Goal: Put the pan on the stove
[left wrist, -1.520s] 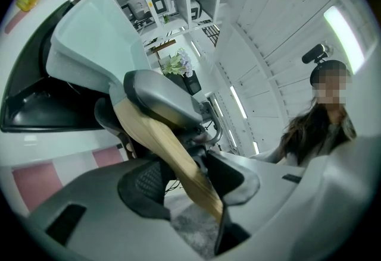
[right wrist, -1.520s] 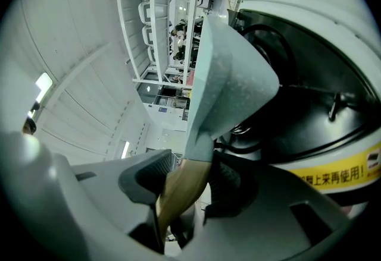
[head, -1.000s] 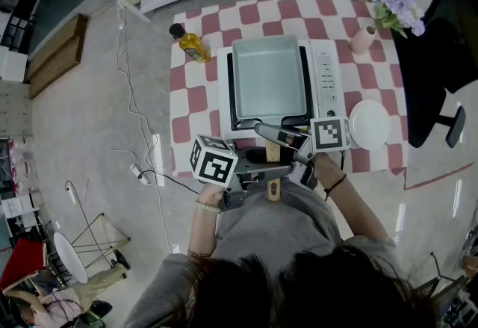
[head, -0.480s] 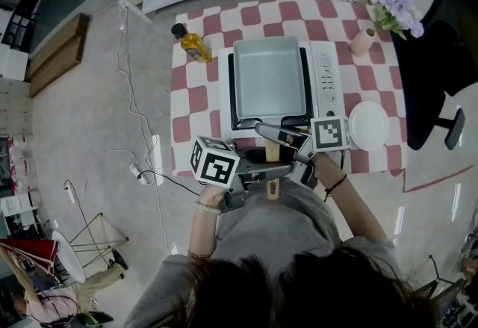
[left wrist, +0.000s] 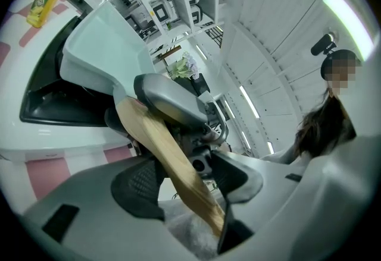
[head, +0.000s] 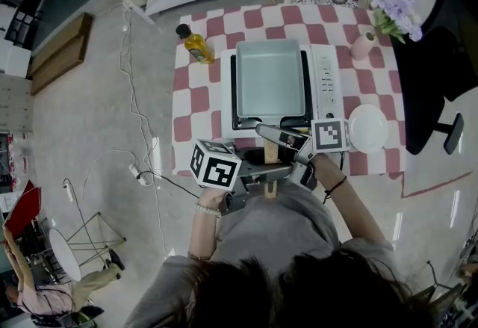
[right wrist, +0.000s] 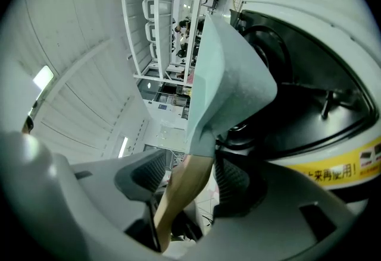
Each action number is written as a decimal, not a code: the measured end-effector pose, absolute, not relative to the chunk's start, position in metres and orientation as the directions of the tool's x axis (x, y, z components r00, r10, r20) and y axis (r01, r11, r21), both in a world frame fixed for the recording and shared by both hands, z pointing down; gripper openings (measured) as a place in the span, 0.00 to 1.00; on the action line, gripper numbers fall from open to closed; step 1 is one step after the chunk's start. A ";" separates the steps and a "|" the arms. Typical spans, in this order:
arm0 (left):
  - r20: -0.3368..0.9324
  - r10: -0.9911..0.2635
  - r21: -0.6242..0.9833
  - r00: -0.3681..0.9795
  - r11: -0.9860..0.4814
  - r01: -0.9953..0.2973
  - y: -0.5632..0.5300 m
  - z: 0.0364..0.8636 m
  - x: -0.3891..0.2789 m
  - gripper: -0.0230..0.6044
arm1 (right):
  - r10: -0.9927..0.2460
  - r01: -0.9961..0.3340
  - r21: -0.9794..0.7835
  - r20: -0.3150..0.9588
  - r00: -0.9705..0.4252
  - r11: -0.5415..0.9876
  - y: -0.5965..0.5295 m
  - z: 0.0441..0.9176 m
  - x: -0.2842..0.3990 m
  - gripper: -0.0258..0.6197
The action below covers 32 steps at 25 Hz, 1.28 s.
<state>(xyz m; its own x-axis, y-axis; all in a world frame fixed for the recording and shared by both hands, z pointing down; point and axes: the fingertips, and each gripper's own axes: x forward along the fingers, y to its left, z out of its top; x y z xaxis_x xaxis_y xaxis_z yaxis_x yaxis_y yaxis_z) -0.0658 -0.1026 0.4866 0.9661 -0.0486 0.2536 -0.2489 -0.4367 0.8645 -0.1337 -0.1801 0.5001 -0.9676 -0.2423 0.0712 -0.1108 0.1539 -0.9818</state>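
A square pale green pan [head: 269,80] sits on the white tabletop stove [head: 326,72], over the black burner well. Its wooden handle [head: 272,149] sticks out toward me past the table edge. My left gripper [head: 278,169] comes at the handle from the left and my right gripper [head: 269,141] from the right. In the left gripper view the handle [left wrist: 161,141] runs between the jaws of the left gripper [left wrist: 187,179]. In the right gripper view the handle [right wrist: 184,188] runs between those of the right gripper [right wrist: 190,182]. Both pairs of jaws have just been opening and stand open around the handle.
The stove stands on a table with a red and white checked cloth [head: 194,102]. On it are an oil bottle [head: 194,44] at the back left, a white plate [head: 369,125] at the right and a vase of purple flowers [head: 388,9]. A black chair [head: 441,57] stands at the right.
Both grippers stay at the handle. The left gripper's marker cube has tipped slightly. The pan rests in the same place on the stove.
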 end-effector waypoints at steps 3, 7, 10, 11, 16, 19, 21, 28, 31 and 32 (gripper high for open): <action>0.255 -0.061 0.861 0.965 -0.440 -0.255 -0.101 0.486 -0.067 0.43 | -0.239 -0.106 -0.983 0.067 -0.969 0.152 -0.178 0.499 -0.135 0.43; 0.257 -0.075 0.858 0.963 -0.441 -0.264 -0.099 0.485 -0.068 0.44 | -0.232 -0.101 -0.983 0.064 -0.971 0.152 -0.176 0.497 -0.136 0.44; 0.267 -0.091 0.852 0.960 -0.442 -0.279 -0.097 0.487 -0.070 0.47 | -0.226 -0.081 -0.983 0.043 -0.973 0.164 -0.174 0.493 -0.138 0.45; 0.271 -0.098 0.851 0.958 -0.442 -0.285 -0.097 0.487 -0.071 0.48 | -0.223 -0.074 -0.982 0.034 -0.974 0.174 -0.173 0.491 -0.138 0.45; 0.302 -0.136 0.834 0.944 -0.441 -0.331 -0.097 0.492 -0.080 0.49 | -0.221 -0.058 -0.977 0.012 -0.975 0.204 -0.172 0.486 -0.138 0.46; 0.310 -0.170 0.824 0.936 -0.443 -0.353 -0.098 0.491 -0.088 0.49 | -0.230 -0.083 -0.976 0.035 -0.973 0.203 -0.171 0.489 -0.133 0.47; 0.312 -0.191 0.818 0.931 -0.445 -0.365 -0.099 0.490 -0.092 0.49 | -0.241 -0.106 -0.976 0.058 -0.969 0.192 -0.172 0.493 -0.129 0.47; 0.315 -0.261 0.800 0.913 -0.445 -0.403 -0.103 0.483 -0.105 0.49 | -0.268 -0.181 -0.970 0.134 -0.954 0.161 -0.172 0.504 -0.114 0.47; 0.323 -0.303 0.785 0.897 -0.444 -0.432 -0.105 0.482 -0.113 0.49 | -0.280 -0.203 -0.972 0.163 -0.946 0.119 -0.168 0.508 -0.107 0.47; 0.327 -0.318 0.778 0.890 -0.443 -0.445 -0.106 0.482 -0.116 0.49 | -0.282 -0.208 -0.971 0.169 -0.945 0.117 -0.167 0.509 -0.104 0.47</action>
